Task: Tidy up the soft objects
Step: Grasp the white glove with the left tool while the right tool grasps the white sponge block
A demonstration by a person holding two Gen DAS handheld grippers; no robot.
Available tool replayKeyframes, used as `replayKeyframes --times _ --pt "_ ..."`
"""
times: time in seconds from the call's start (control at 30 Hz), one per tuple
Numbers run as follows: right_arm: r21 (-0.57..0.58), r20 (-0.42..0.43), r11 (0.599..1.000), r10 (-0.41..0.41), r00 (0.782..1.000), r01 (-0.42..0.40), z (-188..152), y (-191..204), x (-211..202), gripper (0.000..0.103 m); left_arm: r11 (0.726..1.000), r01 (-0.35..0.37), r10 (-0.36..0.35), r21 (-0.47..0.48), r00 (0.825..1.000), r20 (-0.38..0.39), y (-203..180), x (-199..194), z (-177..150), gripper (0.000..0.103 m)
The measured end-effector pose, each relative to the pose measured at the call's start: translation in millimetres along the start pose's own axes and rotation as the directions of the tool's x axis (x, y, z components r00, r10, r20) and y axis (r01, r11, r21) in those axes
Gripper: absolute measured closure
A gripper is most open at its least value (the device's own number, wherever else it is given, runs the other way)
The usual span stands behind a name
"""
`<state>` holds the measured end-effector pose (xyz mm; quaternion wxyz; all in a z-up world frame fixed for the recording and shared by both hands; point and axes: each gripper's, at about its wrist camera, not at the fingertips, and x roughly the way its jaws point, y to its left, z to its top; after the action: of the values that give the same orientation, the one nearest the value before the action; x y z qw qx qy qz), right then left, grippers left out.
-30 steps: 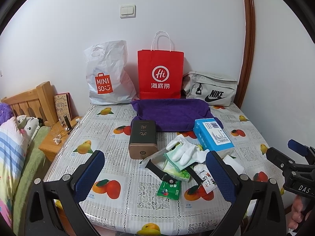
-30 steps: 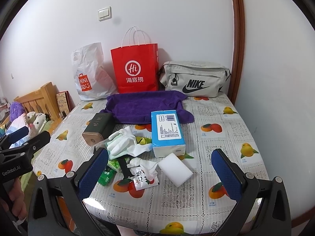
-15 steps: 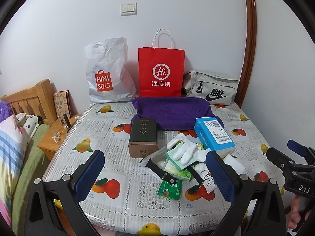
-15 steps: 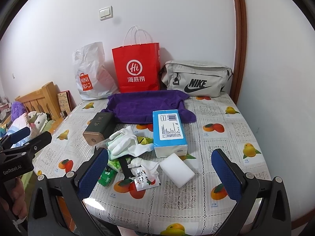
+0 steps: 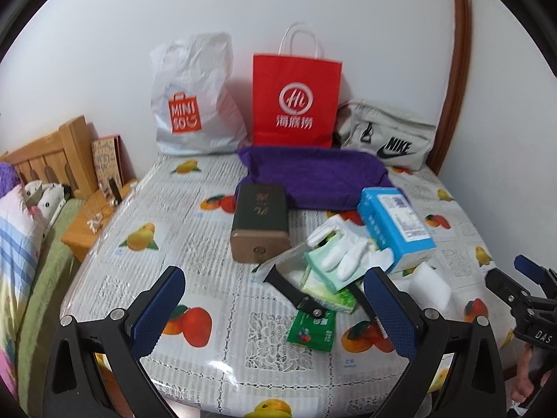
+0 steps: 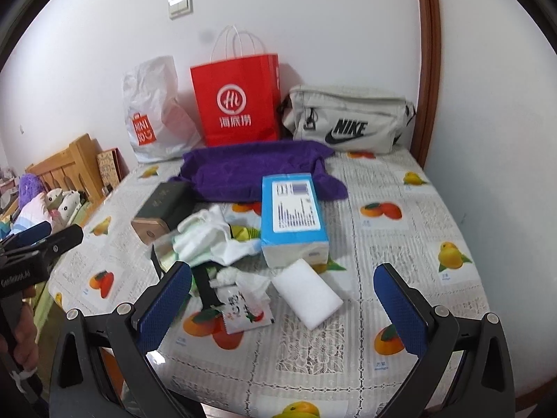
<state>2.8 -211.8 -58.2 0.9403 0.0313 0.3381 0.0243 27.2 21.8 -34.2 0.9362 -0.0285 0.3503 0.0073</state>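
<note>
A purple towel [image 5: 315,174] [image 6: 250,170] lies at the back of the table. In front of it lie white gloves [image 5: 343,249] [image 6: 209,240], a blue tissue box [image 5: 395,223] [image 6: 292,216], a white sponge [image 6: 306,292] [image 5: 428,287], green tissue packs [image 5: 313,327] and a crumpled wrapper [image 6: 243,308]. My left gripper [image 5: 275,310] is open and empty above the table's front, left of the pile. My right gripper [image 6: 283,308] is open and empty, hovering near the sponge and wrapper.
A dark tin box [image 5: 259,219] lies left of the pile. A white Miniso bag [image 5: 189,104], a red paper bag [image 5: 296,104] and a grey Nike bag [image 5: 388,139] stand against the wall. A bed and nightstand [image 5: 94,223] are at the left.
Both grippers have moved forward and slightly down toward the pile; the objects look larger. Nothing on the table has moved.
</note>
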Motion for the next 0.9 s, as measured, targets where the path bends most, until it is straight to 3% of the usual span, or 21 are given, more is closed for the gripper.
replayKeyframes --times 0.5,0.9 --pt "-0.036 -0.117 0.999 -0.003 0.993 -0.001 -29 -20 77 0.000 1.000 0.008 -0.012 -0.023 0.989 -0.149 10 69 -23 0.000" --pt "-0.040 -0.215 0.999 -0.028 0.976 0.019 -50 -36 137 0.003 0.997 0.075 -0.078 -0.023 0.973 -0.217 13 105 -35 0.001"
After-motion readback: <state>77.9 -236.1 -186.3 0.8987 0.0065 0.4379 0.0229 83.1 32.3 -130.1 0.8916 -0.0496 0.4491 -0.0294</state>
